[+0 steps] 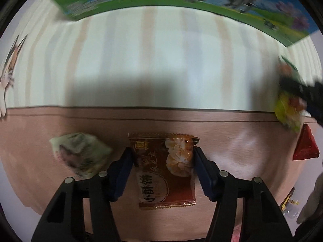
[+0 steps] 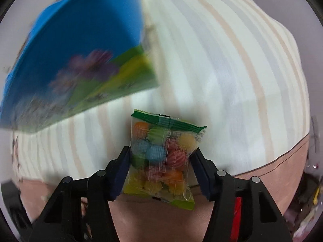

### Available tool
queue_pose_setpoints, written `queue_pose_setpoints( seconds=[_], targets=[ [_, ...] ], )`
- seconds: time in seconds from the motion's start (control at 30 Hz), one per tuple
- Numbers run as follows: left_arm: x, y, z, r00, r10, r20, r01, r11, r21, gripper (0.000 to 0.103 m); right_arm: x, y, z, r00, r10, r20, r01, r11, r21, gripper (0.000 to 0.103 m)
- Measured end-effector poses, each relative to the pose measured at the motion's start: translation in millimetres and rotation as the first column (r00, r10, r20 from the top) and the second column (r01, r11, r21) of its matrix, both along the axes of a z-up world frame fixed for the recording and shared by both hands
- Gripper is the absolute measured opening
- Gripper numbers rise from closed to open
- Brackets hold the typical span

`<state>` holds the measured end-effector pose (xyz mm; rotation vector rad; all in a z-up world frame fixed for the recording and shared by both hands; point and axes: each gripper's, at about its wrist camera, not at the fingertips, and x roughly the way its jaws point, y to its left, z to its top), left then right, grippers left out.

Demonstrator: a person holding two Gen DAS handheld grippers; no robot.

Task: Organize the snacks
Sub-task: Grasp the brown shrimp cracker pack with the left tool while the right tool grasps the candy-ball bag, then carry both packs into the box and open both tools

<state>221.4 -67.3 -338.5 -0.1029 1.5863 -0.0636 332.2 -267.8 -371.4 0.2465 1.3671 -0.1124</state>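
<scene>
A brown pastry packet (image 1: 161, 173) with Chinese print lies flat on the pink band of the cloth. My left gripper (image 1: 163, 157) points down over it, and its blue pads touch the packet's two side edges. In the right wrist view my right gripper (image 2: 160, 157) is shut on a clear bag of coloured candies (image 2: 161, 151) with a green top seal. That bag hangs above the striped cloth (image 2: 222, 70). The same candy bag (image 1: 286, 109) shows blurred at the right edge of the left wrist view, with a black gripper part (image 1: 298, 88) over it.
A blue and green printed box (image 2: 80, 60) stands at the back; the box (image 1: 161, 2) spans the far edge in the left wrist view. A white and green snack packet (image 1: 80, 155) lies left of the pastry. A red packet (image 1: 305, 147) lies at the right.
</scene>
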Motion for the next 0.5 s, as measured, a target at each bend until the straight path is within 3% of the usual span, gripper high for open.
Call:
queue_pose_setpoints(
  seconds=[0.27, 0.33, 0.43, 0.5],
  targets=[
    [0, 20, -3, 0.999, 0.038, -0.031, -0.039, 0.999, -0.033, 0.060, -51, 44, -11, 0.979, 0.189, -0.073, -0.186, 0.981, 0.046, 0.060],
    [0, 19, -4, 0.997, 0.040, -0.063, -0.044, 0.997, -0.066, 0.067, -63, 48, -15, 0.977, 0.195, -0.092, -0.188, 0.979, 0.083, 0.060],
    [2, 20, -7, 0.996, 0.034, -0.078, -0.041, 0.995, -0.086, 0.068, -78, 49, -18, 0.980, 0.170, -0.108, -0.155, 0.980, 0.127, 0.062],
    [0, 21, -10, 0.996, 0.032, -0.083, -0.039, 0.996, -0.084, 0.068, -82, 47, -23, 0.981, 0.154, -0.121, -0.134, 0.978, 0.158, 0.074]
  ],
)
